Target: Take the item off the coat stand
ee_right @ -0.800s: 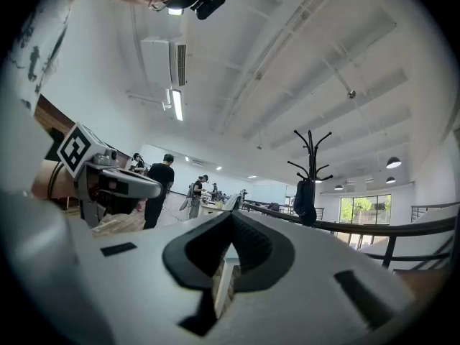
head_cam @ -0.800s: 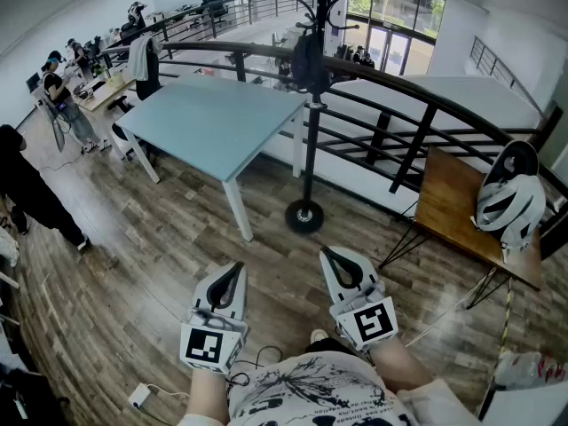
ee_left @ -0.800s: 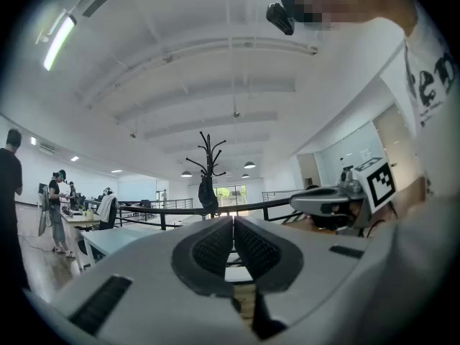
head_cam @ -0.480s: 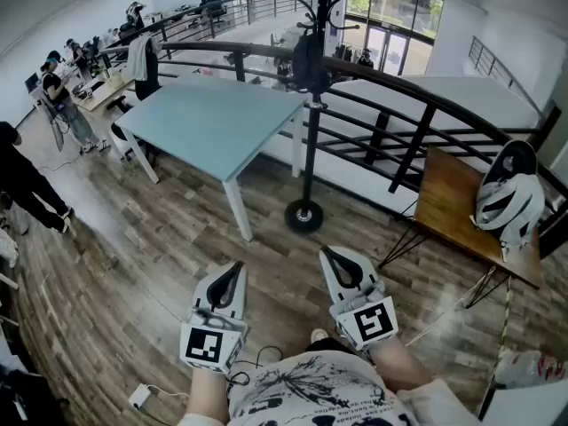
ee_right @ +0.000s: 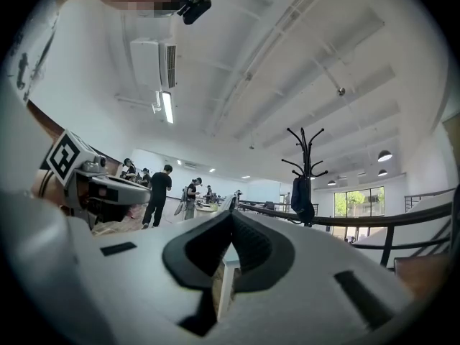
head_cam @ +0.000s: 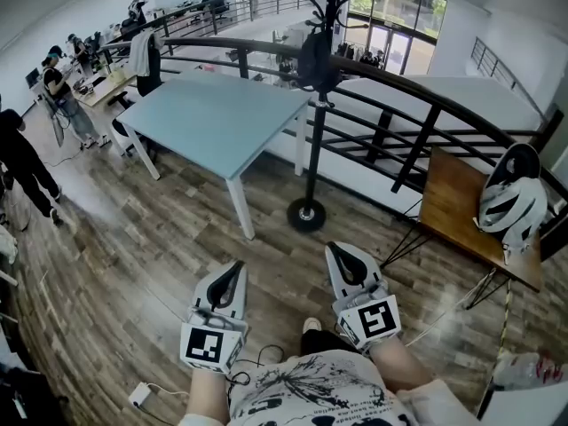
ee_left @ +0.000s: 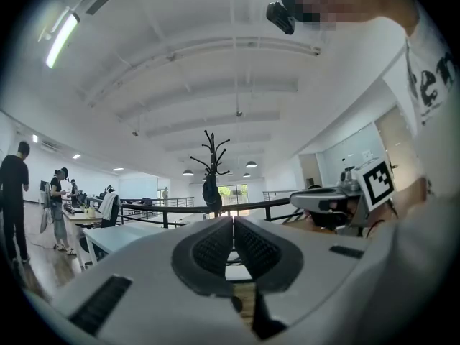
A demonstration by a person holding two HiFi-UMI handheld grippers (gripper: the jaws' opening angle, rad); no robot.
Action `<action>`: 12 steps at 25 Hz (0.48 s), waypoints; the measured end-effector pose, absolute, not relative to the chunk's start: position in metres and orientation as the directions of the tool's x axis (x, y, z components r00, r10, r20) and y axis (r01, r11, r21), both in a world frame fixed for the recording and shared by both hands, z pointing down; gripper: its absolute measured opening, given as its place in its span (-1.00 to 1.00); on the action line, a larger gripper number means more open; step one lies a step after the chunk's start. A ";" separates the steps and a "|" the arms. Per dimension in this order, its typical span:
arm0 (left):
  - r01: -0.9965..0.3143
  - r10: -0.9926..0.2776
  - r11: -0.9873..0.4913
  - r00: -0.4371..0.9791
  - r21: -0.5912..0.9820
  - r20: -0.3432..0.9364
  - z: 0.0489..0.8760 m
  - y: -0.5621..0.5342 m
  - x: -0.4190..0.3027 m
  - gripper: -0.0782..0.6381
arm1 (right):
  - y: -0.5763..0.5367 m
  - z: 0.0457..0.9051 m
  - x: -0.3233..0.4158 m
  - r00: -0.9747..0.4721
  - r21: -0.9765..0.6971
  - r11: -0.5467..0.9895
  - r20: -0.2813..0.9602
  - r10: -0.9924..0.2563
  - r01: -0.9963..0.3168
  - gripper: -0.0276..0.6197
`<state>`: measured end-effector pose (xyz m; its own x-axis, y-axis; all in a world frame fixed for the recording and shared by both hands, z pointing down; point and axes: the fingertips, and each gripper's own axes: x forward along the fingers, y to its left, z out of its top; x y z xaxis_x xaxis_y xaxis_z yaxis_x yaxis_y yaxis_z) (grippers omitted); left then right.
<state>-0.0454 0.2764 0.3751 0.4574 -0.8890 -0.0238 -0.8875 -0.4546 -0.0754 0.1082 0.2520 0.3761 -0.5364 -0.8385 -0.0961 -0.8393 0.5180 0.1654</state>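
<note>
Dark bag hangs on coat stand (beside blue table); helmet well apart.

Left gripper, right gripper: closed, empty.

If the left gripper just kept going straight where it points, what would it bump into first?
Most likely the near corner of the light blue table, which lies ahead of the left gripper. Depth is unclear: if it passes the corner, the coat stand behind comes next.
</note>
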 end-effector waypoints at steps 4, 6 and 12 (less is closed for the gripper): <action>-0.898 -0.900 -0.435 0.437 -0.069 -0.008 0.385 0.261 -0.055 -0.77 | 0.234 0.386 0.100 -0.550 0.157 0.534 -0.081 -0.831 -0.831 -0.93; -0.906 -0.908 -0.419 0.419 -0.061 0.004 0.392 0.248 -0.060 -0.77 | 0.221 0.393 0.095 -0.565 0.147 0.552 -0.071 -0.822 -0.821 -0.93; -0.914 -0.915 -0.403 0.403 -0.035 0.019 0.401 0.178 -0.072 -0.77 | 0.146 0.408 0.078 -0.592 0.122 0.584 -0.043 -0.804 -0.802 -0.93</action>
<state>-0.0718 0.1779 0.4015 0.4029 -0.9150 0.0194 -0.9144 -0.4034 -0.0345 0.0781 0.1458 0.4083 -0.5925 -0.8044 -0.0431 -0.8023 0.5844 0.1218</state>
